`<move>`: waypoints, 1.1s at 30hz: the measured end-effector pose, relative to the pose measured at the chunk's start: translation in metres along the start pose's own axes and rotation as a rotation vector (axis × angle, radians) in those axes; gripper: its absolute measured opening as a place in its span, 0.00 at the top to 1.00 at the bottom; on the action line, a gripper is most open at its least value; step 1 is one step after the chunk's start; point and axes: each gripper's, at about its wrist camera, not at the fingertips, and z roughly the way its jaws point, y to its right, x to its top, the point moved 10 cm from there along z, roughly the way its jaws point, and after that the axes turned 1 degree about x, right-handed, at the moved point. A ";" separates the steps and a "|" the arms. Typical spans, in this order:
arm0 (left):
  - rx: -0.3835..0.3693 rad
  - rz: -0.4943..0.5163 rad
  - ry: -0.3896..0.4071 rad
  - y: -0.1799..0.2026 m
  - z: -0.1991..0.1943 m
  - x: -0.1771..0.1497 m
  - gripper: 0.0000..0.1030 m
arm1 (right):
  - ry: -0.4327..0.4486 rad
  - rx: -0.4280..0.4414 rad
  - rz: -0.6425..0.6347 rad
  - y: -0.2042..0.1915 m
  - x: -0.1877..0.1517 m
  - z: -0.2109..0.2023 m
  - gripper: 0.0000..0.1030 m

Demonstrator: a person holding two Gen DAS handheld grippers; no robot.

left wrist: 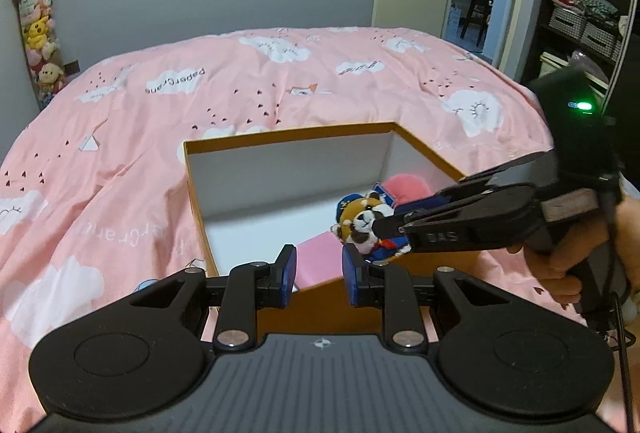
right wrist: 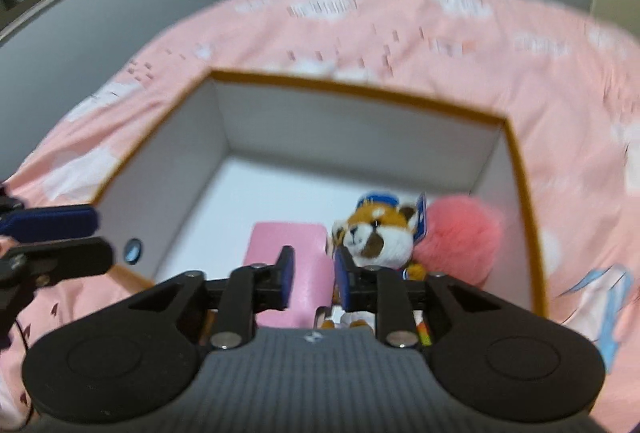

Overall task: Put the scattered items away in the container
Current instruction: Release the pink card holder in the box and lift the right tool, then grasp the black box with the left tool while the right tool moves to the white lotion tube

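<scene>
Right tongs (left wrist: 384, 224) above box (left wrist: 280, 169); hand (left wrist: 560, 263) only left-view.

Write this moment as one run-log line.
box: plush animal, pink pom-pom, pink case inside | left fingers: shut, empty | right fingers: open, empty

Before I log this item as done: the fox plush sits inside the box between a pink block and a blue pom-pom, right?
Not quite: the pom-pom is pink, not blue, as the right wrist view shows. The fox plush does sit inside the box, between the pink block and that pom-pom.
</scene>
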 end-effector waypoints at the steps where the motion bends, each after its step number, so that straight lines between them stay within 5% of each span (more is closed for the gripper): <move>1: -0.001 0.008 0.004 0.002 -0.004 -0.001 0.72 | 0.026 0.000 -0.013 -0.003 0.000 -0.008 0.71; 8: -0.007 0.083 -0.008 0.020 -0.029 -0.024 0.70 | 0.158 0.004 -0.058 -0.015 -0.024 -0.057 0.71; 13: 0.010 0.140 -0.049 0.033 -0.035 -0.053 0.66 | 0.171 -0.006 -0.096 -0.025 -0.060 -0.074 0.71; 17: -0.017 0.139 -0.091 0.041 -0.037 -0.079 0.61 | 0.102 0.002 -0.075 -0.024 -0.093 -0.074 0.71; 20: -0.034 0.140 -0.103 0.045 -0.037 -0.093 0.48 | 0.025 -0.002 0.003 -0.013 -0.118 -0.069 0.71; 33: 0.042 0.338 -0.168 0.069 -0.016 -0.129 0.45 | -0.135 0.084 0.335 0.005 -0.180 -0.058 0.62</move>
